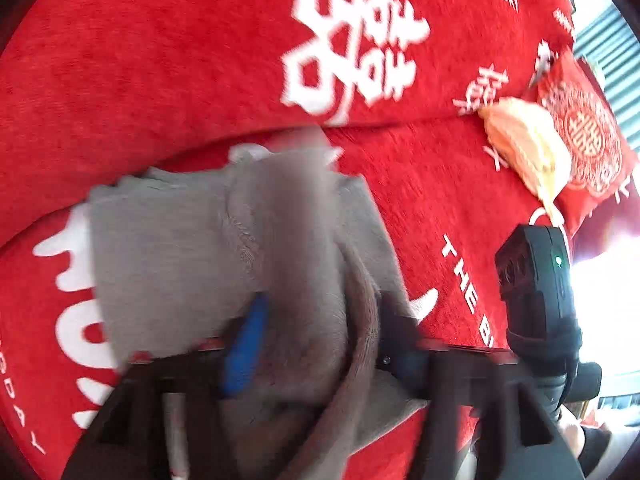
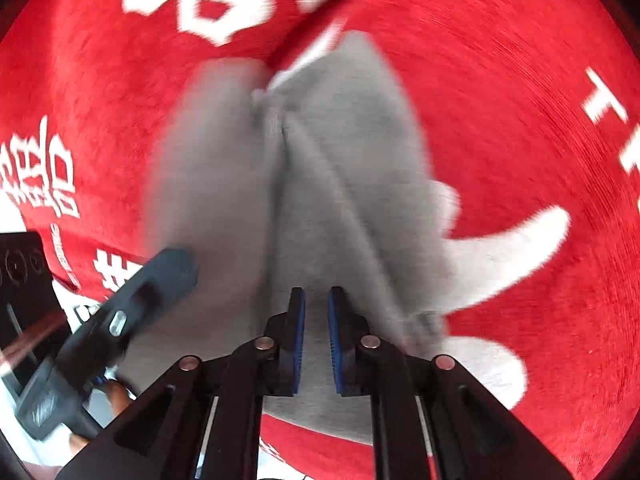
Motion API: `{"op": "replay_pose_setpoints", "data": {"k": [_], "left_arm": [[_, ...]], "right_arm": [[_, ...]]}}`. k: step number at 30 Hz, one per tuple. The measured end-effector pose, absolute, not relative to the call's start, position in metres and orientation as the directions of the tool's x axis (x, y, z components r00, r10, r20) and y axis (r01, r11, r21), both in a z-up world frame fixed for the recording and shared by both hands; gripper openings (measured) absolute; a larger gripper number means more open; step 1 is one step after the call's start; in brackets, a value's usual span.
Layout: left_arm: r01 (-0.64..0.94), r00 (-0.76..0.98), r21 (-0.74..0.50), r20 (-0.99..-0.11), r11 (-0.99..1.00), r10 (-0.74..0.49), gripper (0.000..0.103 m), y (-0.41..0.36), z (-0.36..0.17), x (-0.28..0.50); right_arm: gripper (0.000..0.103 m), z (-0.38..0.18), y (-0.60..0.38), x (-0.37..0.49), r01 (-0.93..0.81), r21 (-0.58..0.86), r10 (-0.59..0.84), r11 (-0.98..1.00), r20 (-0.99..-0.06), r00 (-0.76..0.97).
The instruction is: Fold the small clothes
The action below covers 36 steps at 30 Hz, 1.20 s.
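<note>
**Grey garment mid-fold on red cover, both tools at its near edge**

Red cover (image 1: 160, 60) with white lettering fills both views and serves as the soft folding surface. The grey garment (image 1: 180, 248) lies on it, centre to lower left of the left wrist view. In the right wrist view it fills the middle, creased lengthwise with two lobes meeting at a ridge, so it looks partly doubled over. Red cushion (image 1: 588, 140) sits at the upper right edge. A pale orange cloth (image 1: 524, 148) is bunched against it, well apart from the work, likely set aside or waiting its turn. A brown band (image 1: 360, 320), probably the grey piece's hem or waistband, hangs across the bottom centre.

Left gripper (image 1: 320, 340): fingers spread wide, grey fabric between them but seemingly slack, not pinched; heavy blur, so this is a judgement. Right gripper (image 2: 317, 300): blue pads almost together, only a thin slit showing, tips right at the crease. Can't tell if a thin layer is nipped there. Likely placed to pin or pull the fold line
</note>
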State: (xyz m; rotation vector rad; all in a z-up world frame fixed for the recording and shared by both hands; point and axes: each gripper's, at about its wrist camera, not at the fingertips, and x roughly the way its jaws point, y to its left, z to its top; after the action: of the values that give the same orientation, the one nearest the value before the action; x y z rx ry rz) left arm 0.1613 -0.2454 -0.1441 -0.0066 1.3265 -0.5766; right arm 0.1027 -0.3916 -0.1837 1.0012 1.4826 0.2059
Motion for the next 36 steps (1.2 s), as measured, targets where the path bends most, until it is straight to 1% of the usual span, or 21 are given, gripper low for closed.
{"op": "replay_pose_setpoints", "data": {"k": [4,6,7,8,10,11,13,15,18,19,20,21,22,23,25,27,29,32,33,34,36], "left_arm": [[0.447,0.137,-0.33,-0.893,0.831,-0.429,0.067,-0.248,-0.121,0.145],[0.45,0.17,-0.343,-0.874,0.825,-0.455,0.067,-0.234,-0.101,0.137],[0.439,0.193,-0.332,-0.873,0.835,-0.448,0.067,-0.23,-0.096,0.136],[0.421,0.212,-0.316,-0.877,0.85,-0.431,0.067,-0.226,-0.093,0.138],[0.361,0.254,-0.268,-0.893,0.893,-0.37,0.083,-0.21,-0.093,0.141],[0.317,0.289,-0.232,-0.9,0.92,-0.327,0.083,-0.195,-0.095,0.143],[0.257,0.304,-0.185,-0.916,0.948,-0.261,0.083,-0.171,-0.104,0.146],[0.181,0.272,-0.137,-0.945,0.974,-0.184,0.083,-0.15,-0.119,0.151],[0.089,0.246,-0.122,-0.959,0.988,-0.141,0.083,-0.122,-0.137,0.152],[0.079,0.236,-0.105,-0.964,0.991,-0.121,0.083,-0.118,-0.143,0.151],[0.071,0.221,-0.078,-0.971,0.994,-0.092,0.083,-0.116,-0.151,0.151],[0.069,0.21,-0.059,-0.975,0.996,-0.072,0.083,-0.115,-0.158,0.15],[0.069,0.207,-0.051,-0.976,0.996,-0.065,0.083,-0.116,-0.161,0.149],[0.071,0.205,-0.048,-0.977,0.996,-0.061,0.083,-0.117,-0.162,0.147],[0.074,0.214,-0.056,-0.974,0.996,-0.071,0.083,-0.118,-0.158,0.142],[0.093,0.24,-0.067,-0.967,0.993,-0.088,0.083,-0.123,-0.152,0.139],[0.113,0.238,-0.075,-0.966,0.991,-0.1,0.083,-0.131,-0.154,0.141],[0.14,0.214,-0.09,-0.97,0.986,-0.119,0.084,-0.145,-0.167,0.142],[0.146,0.209,-0.097,-0.97,0.985,-0.126,0.084,-0.147,-0.17,0.142],[0.145,0.196,-0.097,-0.973,0.985,-0.125,0.084,-0.149,-0.175,0.141],[0.132,0.194,-0.102,-0.973,0.986,-0.126,0.084,-0.148,-0.174,0.14]], "right_arm": [[0.013,-0.192,-0.404,0.097,0.485,0.704,0.719,0.519,-0.666,0.198],[0.018,-0.199,-0.424,0.089,0.541,0.734,0.751,0.41,-0.608,0.256],[0.028,-0.202,-0.428,0.085,0.564,0.747,0.765,0.352,-0.577,0.288],[0.043,-0.206,-0.433,0.081,0.588,0.764,0.781,0.266,-0.528,0.333],[0.055,-0.213,-0.439,0.07,0.607,0.784,0.801,0.133,-0.445,0.4],[0.064,-0.213,-0.441,0.066,0.602,0.793,0.807,0.099,-0.418,0.417],[0.068,-0.213,-0.439,0.068,0.581,0.811,0.82,0.061,-0.372,0.434],[0.069,-0.214,-0.439,0.085,0.569,0.821,0.836,0.05,-0.346,0.426],[0.069,-0.212,-0.43,0.096,0.566,0.811,0.846,0.149,-0.401,0.351],[0.062,-0.207,-0.421,0.104,0.554,0.803,0.846,0.218,-0.439,0.304],[0.031,-0.203,-0.413,0.112,0.534,0.796,0.84,0.284,-0.476,0.262],[0.012,-0.196,-0.405,0.12,0.501,0.779,0.823,0.377,-0.53,0.203],[0.014,-0.184,-0.395,0.129,0.441,0.747,0.781,0.498,-0.607,0.145],[0.013,-0.17,-0.387,0.134,0.368,0.726,0.742,0.581,-0.658,0.126],[0.013,-0.138,-0.378,0.138,0.222,0.724,0.708,0.653,-0.688,0.16],[0.013,-0.118,-0.383,0.138,0.168,0.719,0.689,0.675,-0.695,0.206],[0.013,-0.118,-0.395,0.135,0.193,0.686,0.648,0.702,-0.727,0.228],[0.014,-0.153,-0.41,0.129,0.292,0.589,0.567,0.754,-0.807,0.164],[0.015,-0.172,-0.412,0.126,0.321,0.548,0.542,0.773,-0.832,0.114],[0.021,-0.181,-0.414,0.125,0.338,0.537,0.541,0.773,-0.836,0.093],[0.025,-0.178,-0.417,0.121,0.356,0.538,0.536,0.764,-0.836,0.115]]}}
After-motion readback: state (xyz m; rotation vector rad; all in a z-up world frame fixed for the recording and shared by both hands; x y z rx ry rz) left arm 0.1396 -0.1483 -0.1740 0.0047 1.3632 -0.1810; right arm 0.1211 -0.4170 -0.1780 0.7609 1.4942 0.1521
